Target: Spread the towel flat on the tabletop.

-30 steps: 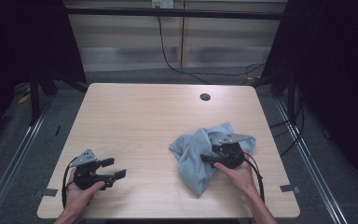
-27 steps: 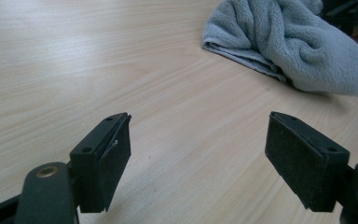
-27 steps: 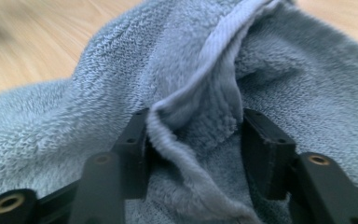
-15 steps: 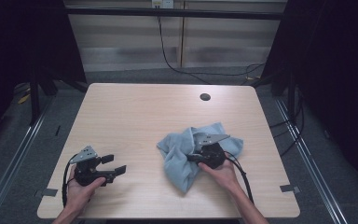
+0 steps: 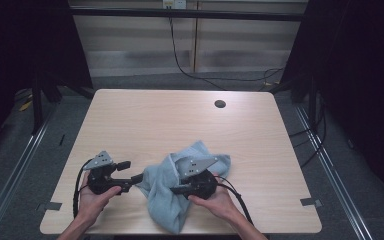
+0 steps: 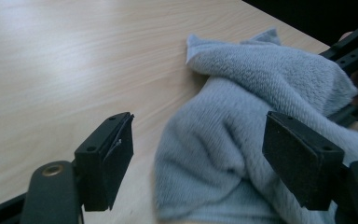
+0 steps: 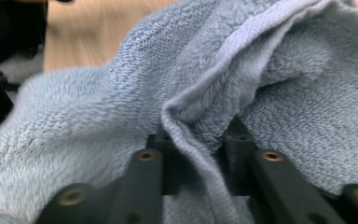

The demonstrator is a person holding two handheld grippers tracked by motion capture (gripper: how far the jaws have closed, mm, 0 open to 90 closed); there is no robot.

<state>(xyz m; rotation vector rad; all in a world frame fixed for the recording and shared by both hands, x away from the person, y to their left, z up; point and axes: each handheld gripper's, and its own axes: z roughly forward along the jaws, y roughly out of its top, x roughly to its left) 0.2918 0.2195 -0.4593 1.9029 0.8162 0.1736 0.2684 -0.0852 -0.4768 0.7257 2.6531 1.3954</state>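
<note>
The blue-grey towel (image 5: 180,192) lies crumpled at the near edge of the table (image 5: 170,120), between the 2 grippers, its lowest flap hanging close to the table's near rim. The right gripper (image 7: 198,154) pinches a raised hem fold of it; its jaws have just been opening a little, yet in the right gripper view the fold sits squeezed between the 2 pads. The left gripper (image 6: 198,154), to the left of the towel, stands spread wide, with a bulge of cloth between its jaws and neither pad (image 6: 116,158) pressing on it.

The work in hand looks like taking a 2nd hold on the towel to spread or fold it. To do it well, the left gripper should probably slide along to a hem or corner (image 6: 193,44) rather than bite the thick middle, and close only on 1 layer, while the right holds firm so the cloth does not slip off the near edge.

No container stands on the table; farther off there is just a round cable hole (image 5: 220,104) near the far right.
</note>
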